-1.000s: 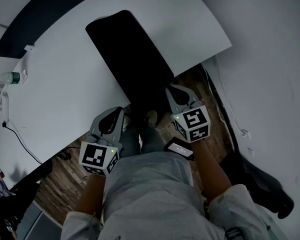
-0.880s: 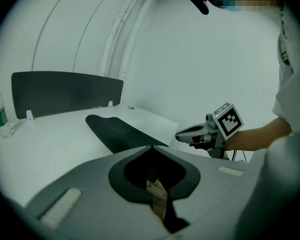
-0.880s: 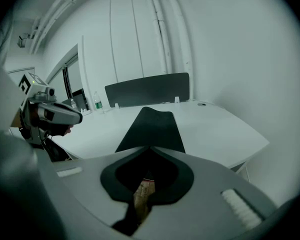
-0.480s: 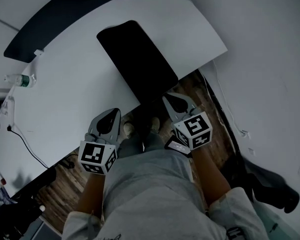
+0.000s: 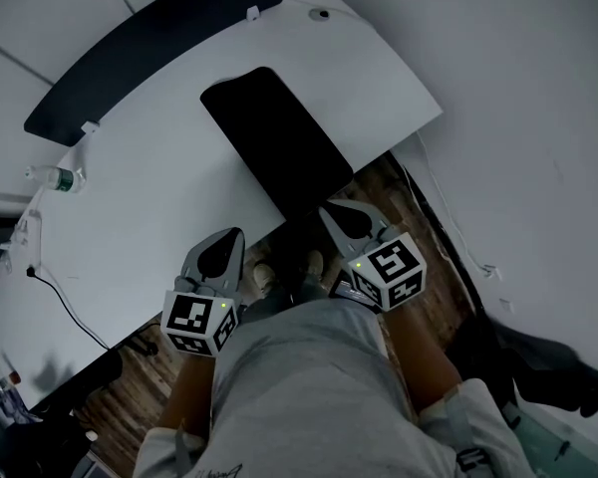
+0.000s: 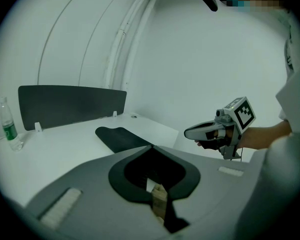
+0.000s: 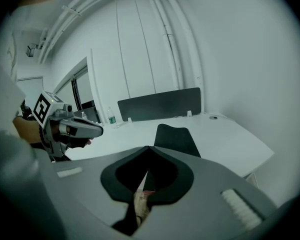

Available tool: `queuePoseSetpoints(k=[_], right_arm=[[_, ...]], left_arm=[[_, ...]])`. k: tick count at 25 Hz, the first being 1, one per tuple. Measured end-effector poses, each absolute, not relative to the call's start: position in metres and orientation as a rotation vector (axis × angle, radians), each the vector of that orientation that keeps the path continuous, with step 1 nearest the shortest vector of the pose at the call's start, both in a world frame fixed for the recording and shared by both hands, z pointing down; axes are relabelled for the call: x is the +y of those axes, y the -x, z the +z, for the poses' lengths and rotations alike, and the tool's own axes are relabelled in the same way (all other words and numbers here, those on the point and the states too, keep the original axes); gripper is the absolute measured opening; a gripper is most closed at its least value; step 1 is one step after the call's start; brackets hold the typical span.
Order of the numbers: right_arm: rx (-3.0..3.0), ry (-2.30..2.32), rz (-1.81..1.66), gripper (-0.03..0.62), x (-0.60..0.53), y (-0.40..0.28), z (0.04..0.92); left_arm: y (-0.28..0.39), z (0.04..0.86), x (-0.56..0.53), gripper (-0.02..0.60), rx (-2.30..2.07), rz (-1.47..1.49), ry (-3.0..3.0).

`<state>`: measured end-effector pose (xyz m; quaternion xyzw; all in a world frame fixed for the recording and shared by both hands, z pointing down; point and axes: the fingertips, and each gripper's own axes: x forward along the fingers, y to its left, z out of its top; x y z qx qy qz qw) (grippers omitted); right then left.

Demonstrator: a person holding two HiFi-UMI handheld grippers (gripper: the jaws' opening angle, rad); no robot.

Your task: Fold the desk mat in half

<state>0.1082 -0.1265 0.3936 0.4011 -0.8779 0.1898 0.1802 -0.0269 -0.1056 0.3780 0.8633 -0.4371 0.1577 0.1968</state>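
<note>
A black desk mat (image 5: 274,139) lies flat and lengthwise on the white desk (image 5: 149,197), its near end at the desk's front edge. My left gripper (image 5: 227,239) hovers at that front edge, left of the mat's near end, jaws closed tip to tip with nothing between them. My right gripper (image 5: 331,210) is just right of the mat's near corner, also shut and empty. In the left gripper view the mat (image 6: 121,138) lies ahead beyond my closed left gripper (image 6: 151,148). In the right gripper view the mat (image 7: 174,136) is ahead of my right gripper (image 7: 149,148).
A dark partition panel (image 5: 149,58) runs along the desk's far edge. A water bottle (image 5: 55,178) stands at the far left, and a cable (image 5: 55,287) trails over the desk's left part. Wooden floor (image 5: 409,217) and the person's legs are below the grippers.
The head view has shifted, so desk and mat sit higher and smaller in frame. Both grippers have stayed shut near the desk's front edge, the right one slightly lower beside the mat's corner.
</note>
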Motion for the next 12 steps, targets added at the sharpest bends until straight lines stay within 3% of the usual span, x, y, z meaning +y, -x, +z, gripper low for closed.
queuePoseSetpoints(k=[12], right_arm=[[-2.516, -1.101, 0.509, 0.005, -0.131, -0.096, 0.377]], left_arm=[[0.025, 0.365, -0.111, 0.018, -1.213, 0.435, -2.446]])
